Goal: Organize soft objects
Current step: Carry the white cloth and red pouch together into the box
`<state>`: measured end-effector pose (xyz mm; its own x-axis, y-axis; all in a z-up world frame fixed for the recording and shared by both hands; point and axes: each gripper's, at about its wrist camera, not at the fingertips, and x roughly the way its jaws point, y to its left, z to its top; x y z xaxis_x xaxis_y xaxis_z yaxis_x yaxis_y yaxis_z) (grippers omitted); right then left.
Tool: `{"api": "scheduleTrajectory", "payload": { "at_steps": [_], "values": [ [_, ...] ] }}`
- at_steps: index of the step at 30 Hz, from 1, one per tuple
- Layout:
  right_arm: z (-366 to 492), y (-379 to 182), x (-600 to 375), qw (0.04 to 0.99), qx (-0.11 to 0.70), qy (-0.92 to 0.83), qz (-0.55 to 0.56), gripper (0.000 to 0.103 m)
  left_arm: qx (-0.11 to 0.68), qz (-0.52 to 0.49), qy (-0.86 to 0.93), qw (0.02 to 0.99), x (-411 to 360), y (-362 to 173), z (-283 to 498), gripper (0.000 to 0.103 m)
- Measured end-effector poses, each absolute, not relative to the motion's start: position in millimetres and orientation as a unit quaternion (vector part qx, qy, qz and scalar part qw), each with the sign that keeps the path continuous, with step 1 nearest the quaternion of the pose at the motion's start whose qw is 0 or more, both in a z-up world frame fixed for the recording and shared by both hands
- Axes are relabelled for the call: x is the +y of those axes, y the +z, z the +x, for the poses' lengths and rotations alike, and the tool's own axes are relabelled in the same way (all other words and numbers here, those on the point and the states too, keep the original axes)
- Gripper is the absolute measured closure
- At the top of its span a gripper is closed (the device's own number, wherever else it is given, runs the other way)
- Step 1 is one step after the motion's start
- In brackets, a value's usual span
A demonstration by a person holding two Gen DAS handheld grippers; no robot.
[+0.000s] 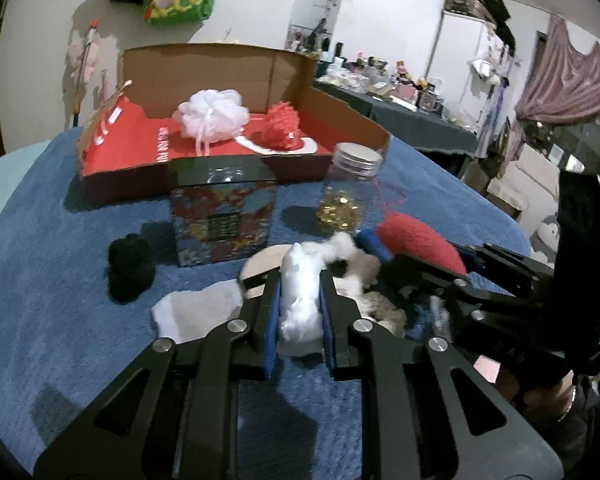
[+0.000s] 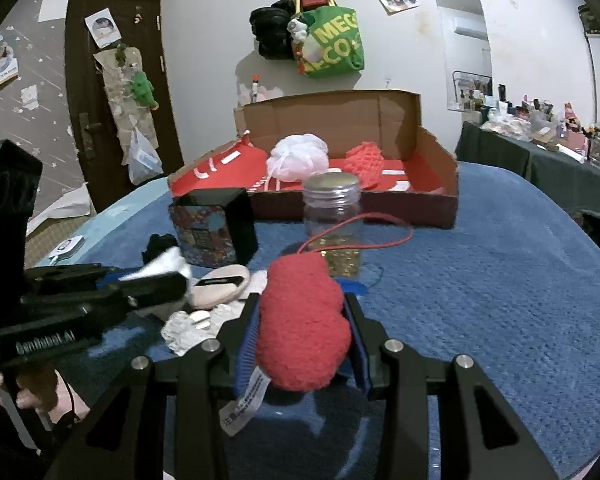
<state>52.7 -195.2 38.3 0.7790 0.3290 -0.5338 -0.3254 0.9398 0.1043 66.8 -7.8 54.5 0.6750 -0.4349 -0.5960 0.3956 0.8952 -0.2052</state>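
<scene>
My left gripper (image 1: 300, 280) is shut on a white cotton wad (image 1: 302, 300) and holds it just above the blue cloth. My right gripper (image 2: 302, 304) is shut on a red plush heart (image 2: 304, 320) with a red string loop and a white label; it also shows in the left wrist view (image 1: 420, 240). An open cardboard box (image 1: 352, 108) with a red floor stands at the back and holds a white mesh pouf (image 1: 212, 114) and a red pouf (image 1: 280, 126). A black fuzzy ball (image 1: 130, 266) and a white pad (image 1: 196, 310) lie on the cloth.
A patterned tin box (image 1: 222, 216) and a glass jar (image 1: 346, 192) of gold bits stand in front of the cardboard box. A pink puff (image 2: 220, 280) and crumpled clear plastic (image 2: 184, 330) lie near my left gripper. A cluttered side table (image 2: 540, 148) stands at the right.
</scene>
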Motion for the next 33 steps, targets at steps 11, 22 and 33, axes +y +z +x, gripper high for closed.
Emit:
{"api": "scheduleTrajectory", "payload": {
  "at_steps": [11,22,33],
  "values": [
    [65,48,-230,0.950,0.292,0.106,-0.011,0.061,0.349,-0.028,-0.173,0.920,38,72,79,0.086],
    [97,59,-243,0.956,0.282,0.061,-0.049,0.060,0.386,-0.010,-0.160,0.909,66,73,118,0.086],
    [135,72,-244,0.957,0.274,0.075,-0.063,0.060,0.381,0.035,-0.178,0.906,65,85,154,0.086]
  ]
}}
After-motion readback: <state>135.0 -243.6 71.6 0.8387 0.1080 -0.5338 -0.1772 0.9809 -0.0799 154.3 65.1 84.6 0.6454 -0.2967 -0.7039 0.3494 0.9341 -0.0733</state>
